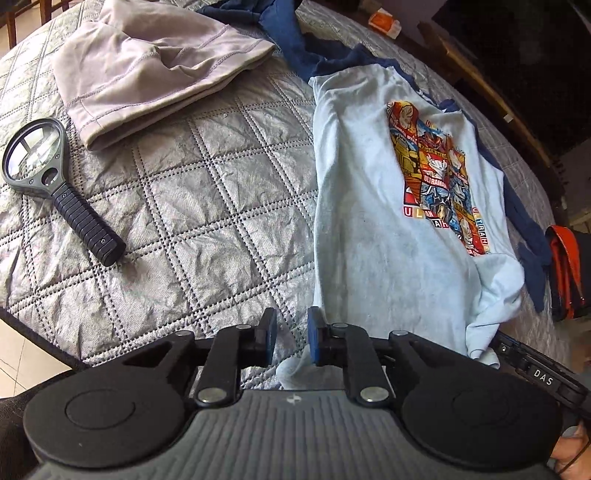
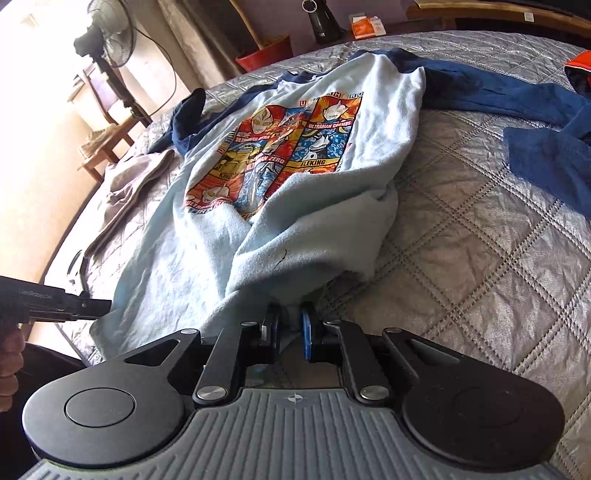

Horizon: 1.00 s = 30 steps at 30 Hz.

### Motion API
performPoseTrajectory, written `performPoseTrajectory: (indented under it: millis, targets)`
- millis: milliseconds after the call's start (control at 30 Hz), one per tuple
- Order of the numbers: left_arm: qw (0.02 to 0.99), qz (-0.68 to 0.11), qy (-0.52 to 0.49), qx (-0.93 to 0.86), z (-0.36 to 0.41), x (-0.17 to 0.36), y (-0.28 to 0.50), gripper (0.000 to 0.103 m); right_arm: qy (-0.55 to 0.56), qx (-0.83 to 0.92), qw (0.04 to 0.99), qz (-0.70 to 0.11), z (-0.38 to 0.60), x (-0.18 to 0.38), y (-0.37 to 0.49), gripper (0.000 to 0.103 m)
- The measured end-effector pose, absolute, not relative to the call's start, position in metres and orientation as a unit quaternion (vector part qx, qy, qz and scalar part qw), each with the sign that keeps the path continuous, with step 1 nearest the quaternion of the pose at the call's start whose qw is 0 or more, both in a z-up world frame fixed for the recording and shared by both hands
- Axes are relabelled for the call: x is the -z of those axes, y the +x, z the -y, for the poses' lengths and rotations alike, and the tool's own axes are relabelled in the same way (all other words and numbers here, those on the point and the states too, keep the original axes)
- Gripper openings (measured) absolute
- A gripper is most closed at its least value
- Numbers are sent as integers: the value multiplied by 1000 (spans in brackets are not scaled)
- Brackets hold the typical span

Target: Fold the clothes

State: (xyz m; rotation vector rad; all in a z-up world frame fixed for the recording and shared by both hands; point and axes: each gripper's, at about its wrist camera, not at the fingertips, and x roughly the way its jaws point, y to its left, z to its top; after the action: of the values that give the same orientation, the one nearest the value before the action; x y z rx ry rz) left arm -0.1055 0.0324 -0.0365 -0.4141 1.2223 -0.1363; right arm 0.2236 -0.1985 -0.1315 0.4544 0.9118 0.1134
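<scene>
A light blue shirt (image 1: pixel 388 258) with navy sleeves and a colourful cartoon print lies on the grey quilted bed (image 1: pixel 203 206). My left gripper (image 1: pixel 291 332) hangs over the shirt's near left hem corner. Its blue pads (image 1: pixel 314 332) stand apart with quilt showing between them, and a bit of the light blue cloth lies low between the fingers, beside the right pad. In the right wrist view my right gripper (image 2: pixel 290 328) is shut on the near right hem of the shirt (image 2: pixel 314 240), which bunches up in a raised fold. The left gripper (image 2: pixel 105 304) reaches the hem from the left.
A black-handled magnifying glass (image 1: pixel 55 170) lies on the quilt at the left. A folded grey garment (image 1: pixel 147 66) sits behind it. Dark blue clothing (image 2: pixel 554 155) lies right of the shirt, near an orange and black bag (image 1: pixel 565 273). Beyond the bed stands a fan (image 2: pixel 110 33).
</scene>
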Motion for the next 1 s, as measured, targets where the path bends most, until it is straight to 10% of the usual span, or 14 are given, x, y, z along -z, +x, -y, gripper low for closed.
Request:
performPoseTrajectory:
  millis: [167, 500, 1000]
  targets:
    - [774, -568, -272, 66, -42, 40, -98, 64, 217, -55, 872, -435, 197, 131, 224, 14]
    - [775, -567, -269, 70, -16, 51, -84, 78, 227, -59, 872, -429, 199, 134, 222, 14]
    - [766, -592, -244, 58, -18, 47, -97, 23, 241, -59, 872, -422, 200, 137, 221, 14]
